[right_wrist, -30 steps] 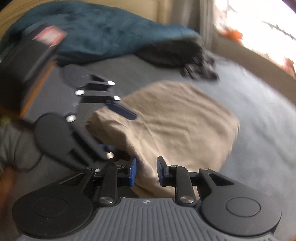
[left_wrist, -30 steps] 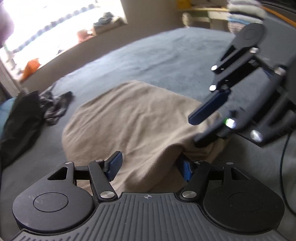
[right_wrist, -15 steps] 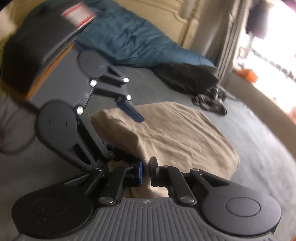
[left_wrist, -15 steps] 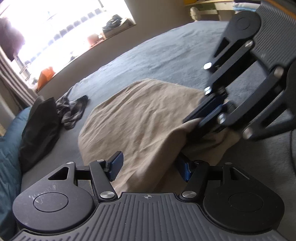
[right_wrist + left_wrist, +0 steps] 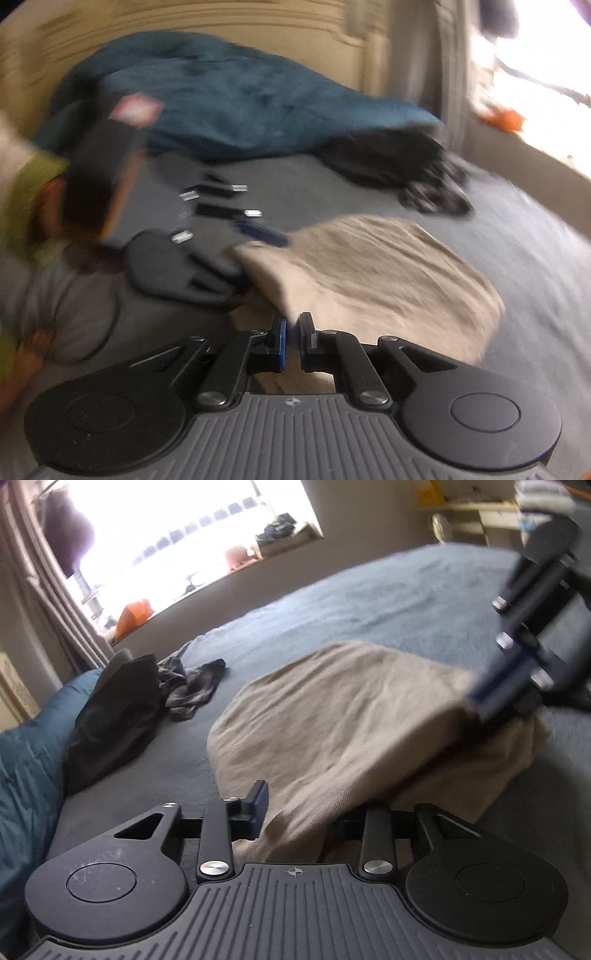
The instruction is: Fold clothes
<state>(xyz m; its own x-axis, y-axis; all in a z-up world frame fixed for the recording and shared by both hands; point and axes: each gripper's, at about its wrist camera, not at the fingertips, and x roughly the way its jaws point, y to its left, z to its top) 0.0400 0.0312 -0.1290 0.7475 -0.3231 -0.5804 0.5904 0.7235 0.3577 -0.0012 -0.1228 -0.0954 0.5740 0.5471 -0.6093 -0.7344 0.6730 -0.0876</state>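
Note:
A beige garment (image 5: 351,716) lies folded on the grey bed (image 5: 388,602). My left gripper (image 5: 295,808) is at its near edge. The jaws are closing, with a lifted fold of cloth filling the gap. That fold touches the visible left finger (image 5: 258,805) and hides the other one. In the right wrist view my right gripper (image 5: 293,339) is shut on the near edge of the beige garment (image 5: 369,273). The left gripper (image 5: 251,251) pinches the neighbouring corner. In the left wrist view the right gripper (image 5: 487,701) holds the far right corner raised.
A black garment (image 5: 110,716) and a crumpled grey one (image 5: 192,686) lie at the far left beside a teal duvet (image 5: 221,96). A window sill (image 5: 207,590) runs behind the bed. A dark cable (image 5: 107,325) and a person's green sleeve (image 5: 29,192) are at the left.
The left jaws have narrowed around the cloth fold. The right jaws went from slightly apart to shut on the edge. The held edge has lifted off the bed.

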